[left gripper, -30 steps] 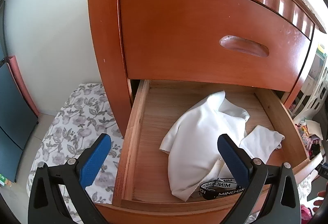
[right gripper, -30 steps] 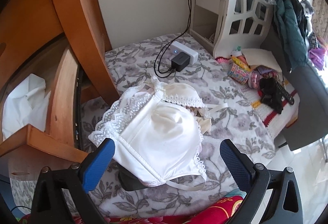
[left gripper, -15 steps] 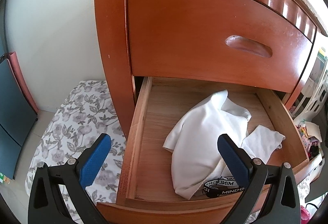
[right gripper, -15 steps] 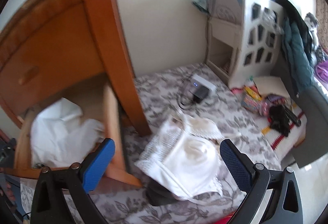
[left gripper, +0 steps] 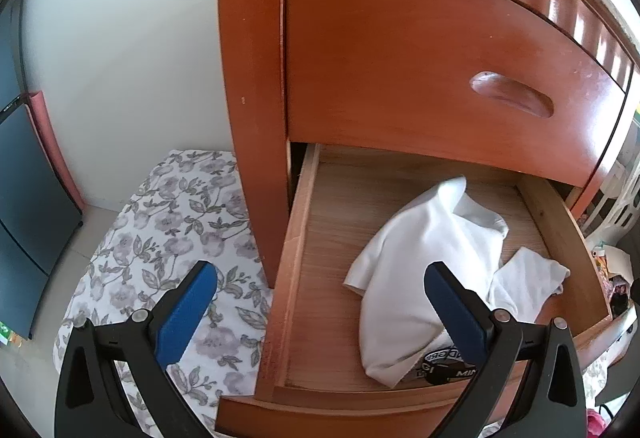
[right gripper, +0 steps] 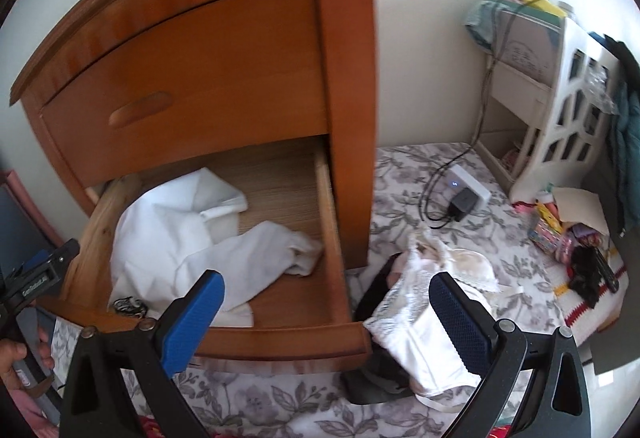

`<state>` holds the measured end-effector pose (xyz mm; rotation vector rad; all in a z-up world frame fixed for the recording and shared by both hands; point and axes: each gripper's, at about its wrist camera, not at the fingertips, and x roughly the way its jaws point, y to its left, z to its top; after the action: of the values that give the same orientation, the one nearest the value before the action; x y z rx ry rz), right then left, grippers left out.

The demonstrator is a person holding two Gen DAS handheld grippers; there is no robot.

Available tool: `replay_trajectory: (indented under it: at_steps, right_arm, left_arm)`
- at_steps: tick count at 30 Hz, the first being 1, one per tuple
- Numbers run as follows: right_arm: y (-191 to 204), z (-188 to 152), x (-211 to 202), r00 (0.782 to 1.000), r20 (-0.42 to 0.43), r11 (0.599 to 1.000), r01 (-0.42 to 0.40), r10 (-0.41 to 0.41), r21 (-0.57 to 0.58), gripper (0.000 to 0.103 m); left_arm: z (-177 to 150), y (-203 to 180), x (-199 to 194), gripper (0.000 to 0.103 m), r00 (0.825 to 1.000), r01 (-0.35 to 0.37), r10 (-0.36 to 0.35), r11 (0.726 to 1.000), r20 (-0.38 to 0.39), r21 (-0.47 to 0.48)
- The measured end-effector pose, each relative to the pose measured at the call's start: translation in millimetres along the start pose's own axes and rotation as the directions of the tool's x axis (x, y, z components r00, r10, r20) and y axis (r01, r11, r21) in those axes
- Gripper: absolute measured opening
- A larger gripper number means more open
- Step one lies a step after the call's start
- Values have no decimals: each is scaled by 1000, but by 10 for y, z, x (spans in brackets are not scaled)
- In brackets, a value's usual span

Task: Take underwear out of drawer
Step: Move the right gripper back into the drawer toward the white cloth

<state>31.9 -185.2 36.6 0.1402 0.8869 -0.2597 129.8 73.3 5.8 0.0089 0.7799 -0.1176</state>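
Drawer pulled out; white underwear heaped inside, black-banded piece at front edge. Left claw, right claw both spread wide, empty. Cloth likely light, limp, drapey; pinch raised fold or waistband, lift clear of rim.
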Motion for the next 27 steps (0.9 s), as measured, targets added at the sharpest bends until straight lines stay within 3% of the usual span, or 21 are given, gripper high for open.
replay_trajectory:
  at_steps: [27]
  right_arm:
    - [993, 258, 322, 984, -123, 962, -156, 131, -224, 103]
  left_arm:
    - [-37, 306, 28, 103, 999, -53, 52, 995, -5, -86]
